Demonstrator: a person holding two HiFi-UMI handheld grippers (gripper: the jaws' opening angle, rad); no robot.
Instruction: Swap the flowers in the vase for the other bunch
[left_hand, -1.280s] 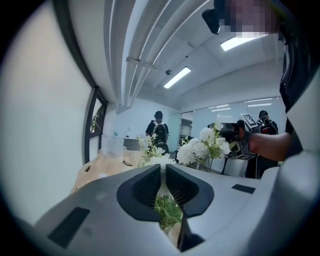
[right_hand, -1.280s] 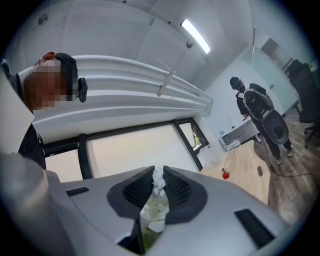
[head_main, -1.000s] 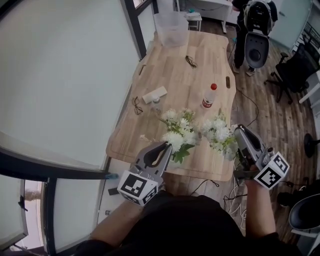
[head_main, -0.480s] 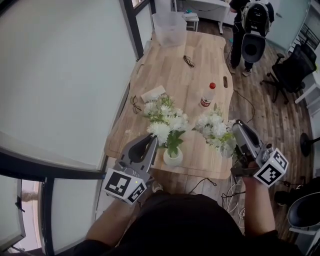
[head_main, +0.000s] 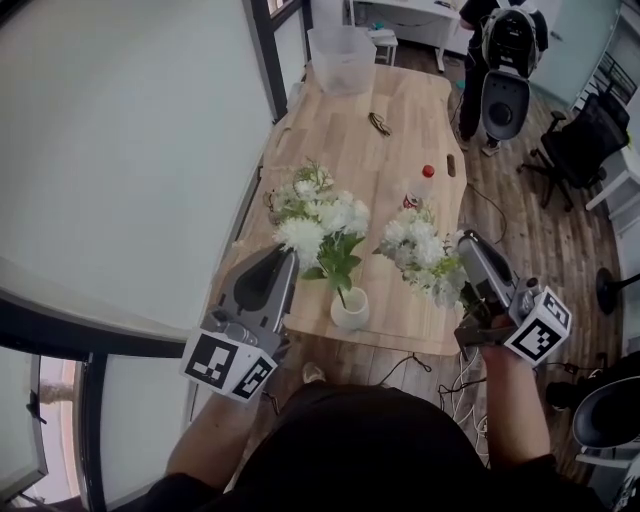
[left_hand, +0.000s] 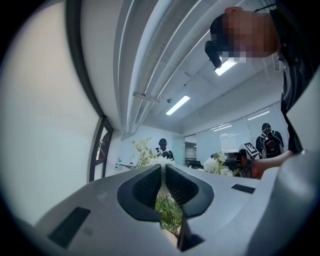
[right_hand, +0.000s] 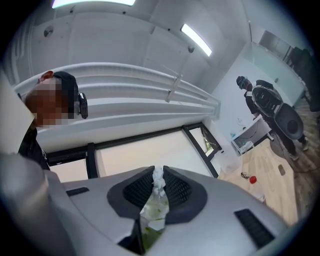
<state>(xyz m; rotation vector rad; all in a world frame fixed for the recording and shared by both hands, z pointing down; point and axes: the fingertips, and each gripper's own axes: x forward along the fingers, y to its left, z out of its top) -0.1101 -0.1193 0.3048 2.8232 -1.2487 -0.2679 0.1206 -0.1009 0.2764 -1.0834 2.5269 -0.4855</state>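
A small white vase (head_main: 349, 310) stands near the table's front edge. My left gripper (head_main: 287, 258) is shut on the stems of a bunch of white flowers (head_main: 312, 213) and holds it up over the vase. One thin stem still points down to the vase's mouth. In the left gripper view green leaves and stems (left_hand: 169, 215) fill the gap between the jaws of that gripper (left_hand: 163, 167). My right gripper (head_main: 464, 243) is shut on the second white bunch (head_main: 421, 252), held to the right of the vase. The wrapped stems (right_hand: 154, 210) sit pinched between its pads (right_hand: 158, 172).
The wooden table (head_main: 340, 150) holds a red-capped bottle (head_main: 420, 186), a dark pair of glasses (head_main: 380, 122) and a clear bin (head_main: 342, 55) at the far end. A glass wall runs along the left. A person (head_main: 508, 45) and office chairs (head_main: 585, 140) are beyond the table.
My left gripper has risen and moved left with its bunch, drawing the flowers up from the vase, which now shows in full. The right gripper with its bunch has moved up a little.
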